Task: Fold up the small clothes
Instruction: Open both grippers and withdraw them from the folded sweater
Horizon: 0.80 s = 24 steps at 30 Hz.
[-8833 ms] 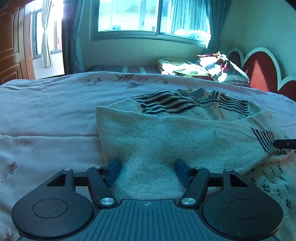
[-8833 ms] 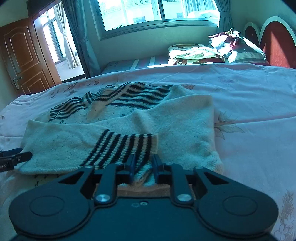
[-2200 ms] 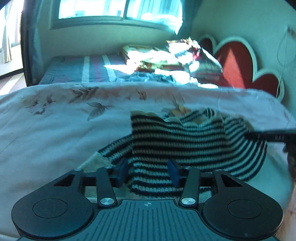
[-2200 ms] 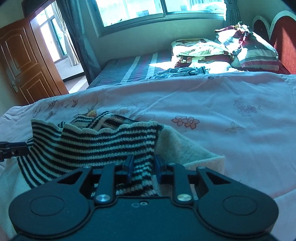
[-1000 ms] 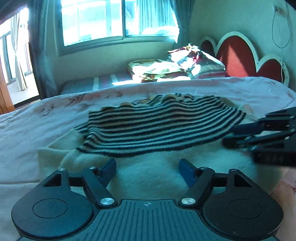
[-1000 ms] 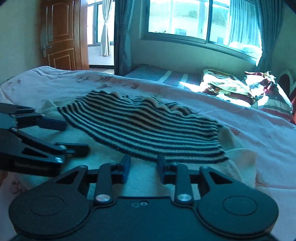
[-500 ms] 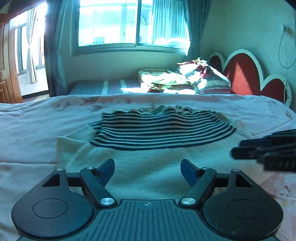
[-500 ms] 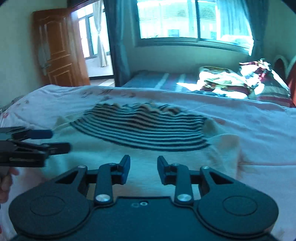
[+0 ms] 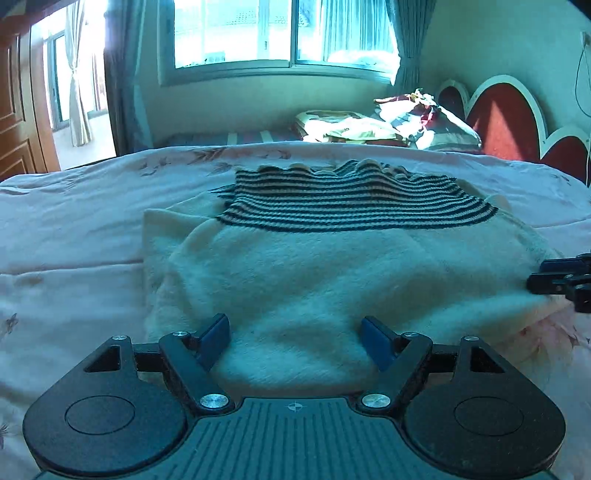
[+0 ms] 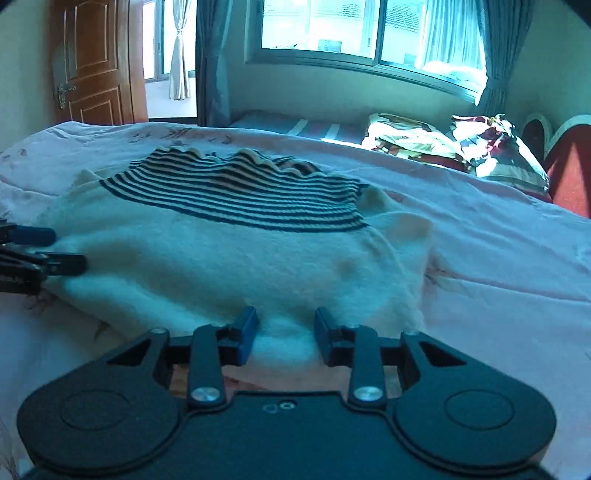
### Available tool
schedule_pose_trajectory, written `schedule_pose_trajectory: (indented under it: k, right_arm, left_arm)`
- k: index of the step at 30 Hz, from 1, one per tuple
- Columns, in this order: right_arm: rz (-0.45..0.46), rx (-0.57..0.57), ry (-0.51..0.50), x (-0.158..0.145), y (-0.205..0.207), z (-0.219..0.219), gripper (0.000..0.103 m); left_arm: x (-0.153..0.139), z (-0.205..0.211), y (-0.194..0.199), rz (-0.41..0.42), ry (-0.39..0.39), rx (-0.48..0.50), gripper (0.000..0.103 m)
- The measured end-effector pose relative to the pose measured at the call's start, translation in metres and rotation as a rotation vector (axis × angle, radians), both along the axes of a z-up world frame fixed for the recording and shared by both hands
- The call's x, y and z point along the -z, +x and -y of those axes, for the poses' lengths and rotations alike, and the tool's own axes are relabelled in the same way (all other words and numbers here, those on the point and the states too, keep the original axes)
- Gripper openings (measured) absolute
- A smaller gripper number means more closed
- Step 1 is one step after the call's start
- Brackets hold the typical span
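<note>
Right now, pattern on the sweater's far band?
Dark and pale horizontal stripes on the band; clearest in left wrist view.

Both cameras sit just behind their own fingers, low over the near edge of the bed (image 9: 66,229), angled down across it toward the window (image 9: 280,33) wall. The left wrist view looks from the left of the folded sweater (image 9: 314,266), the right wrist view from its right. They share the sweater, the window and the pillows (image 10: 480,147); each also catches the other's fingers at its edge.
</note>
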State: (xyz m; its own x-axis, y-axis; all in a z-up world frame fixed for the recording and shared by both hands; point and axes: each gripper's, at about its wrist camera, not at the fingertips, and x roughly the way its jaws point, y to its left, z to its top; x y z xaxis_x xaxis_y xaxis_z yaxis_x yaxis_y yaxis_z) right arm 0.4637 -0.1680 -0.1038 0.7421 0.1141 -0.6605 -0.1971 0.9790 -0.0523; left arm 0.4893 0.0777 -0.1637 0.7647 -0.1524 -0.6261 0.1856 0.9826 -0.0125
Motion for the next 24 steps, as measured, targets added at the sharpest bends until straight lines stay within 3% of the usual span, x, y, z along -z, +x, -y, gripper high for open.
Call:
schedule_pose_trajectory:
  k: [3, 6, 10, 12, 13, 15, 18, 20, 22, 24]
  right_arm:
    - [-0.011, 0.057, 0.024, 0.006, -0.010, 0.029, 0.031]
    - [-0.027, 0.079, 0.040, 0.002, -0.008, 0.031, 0.031]
    - [0.072, 0.109, 0.079, -0.024, -0.009, 0.027, 0.033]
    - [0.050, 0.139, 0.064, -0.018, 0.002, 0.030, 0.030]
    - [-0.004, 0.153, 0.056, -0.009, 0.010, 0.034, 0.017]
    - [-0.024, 0.154, 0.067, -0.002, 0.013, 0.040, 0.015]
    - [0.041, 0.154, 0.089, -0.018, 0.015, 0.041, 0.016]
    - [0.054, 0.170, 0.091, -0.024, 0.030, 0.040, 0.017]
    - [0.038, 0.177, 0.110, -0.023, 0.049, 0.041, 0.017]
    - [0.003, 0.186, 0.097, -0.014, 0.066, 0.042, 0.016]
  left_arm:
    - [0.001, -0.011, -0.003, -0.002, 0.005, 0.005, 0.078]
    - [-0.009, -0.004, 0.001, 0.012, 0.034, -0.026, 0.078]
    - [-0.019, -0.012, 0.004, 0.054, -0.005, -0.081, 0.078]
    - [-0.005, -0.019, 0.017, -0.033, -0.028, -0.091, 0.078]
    - [-0.002, -0.020, 0.019, -0.023, -0.009, -0.079, 0.078]
    - [-0.009, -0.019, 0.022, -0.030, -0.004, -0.066, 0.078]
    - [-0.025, -0.013, 0.026, 0.059, 0.011, -0.047, 0.078]
    - [-0.029, -0.011, 0.043, 0.059, -0.007, -0.045, 0.078]
    - [-0.027, -0.008, 0.060, 0.039, -0.004, -0.037, 0.078]
    - [-0.012, -0.007, 0.079, -0.064, 0.017, -0.044, 0.078]
